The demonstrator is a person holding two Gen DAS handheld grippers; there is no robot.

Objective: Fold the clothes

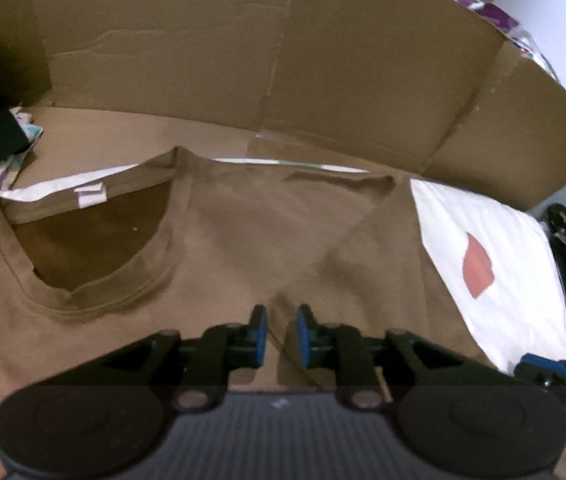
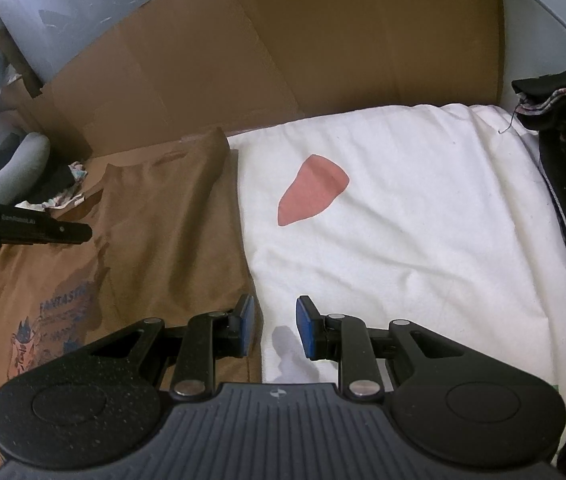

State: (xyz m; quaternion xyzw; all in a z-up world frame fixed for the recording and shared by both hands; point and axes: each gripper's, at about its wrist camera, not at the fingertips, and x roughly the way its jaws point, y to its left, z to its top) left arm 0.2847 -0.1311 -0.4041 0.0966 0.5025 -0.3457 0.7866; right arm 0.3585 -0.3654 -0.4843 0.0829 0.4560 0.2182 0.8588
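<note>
The brown T-shirt [image 1: 243,248] is lying flat on cardboard [image 1: 131,136], neckline [image 1: 95,240] facing up in the left wrist view, with 1 sleeve already folded in over the chest so that a diagonal crease is running across the shoulder. So the sleeve fold on this side seems done, and the work is sitting between folds.

The left hand-held gripper [image 1: 281,334] is hovering just above that folded part with its jaws standing a narrow gap apart. A thin edge of fabric is showing in the gap, but the blue pads [image 1: 259,332] are not pressing on it, so nothing is being held. The picture is blurred there, and I cannot tell whether the tips are brushing the cloth.

The right hand-held gripper [image 2: 273,330] is waiting at the shirt's outer edge, where the brown cloth is meeting a white pillow [image 2: 403,220] with a pink mark [image 2: 311,190]. Its jaws are standing moderately apart and empty, 1 pad over the shirt and the other over the pillow.

The next move is probably calling for both tools to take a fresh hold, likely on the other sleeve or along the shirt's side, each pinching only the layers that are meant to travel. A dark garment [image 2: 563,152] is lying to the right, well clear of the shirt.
</note>
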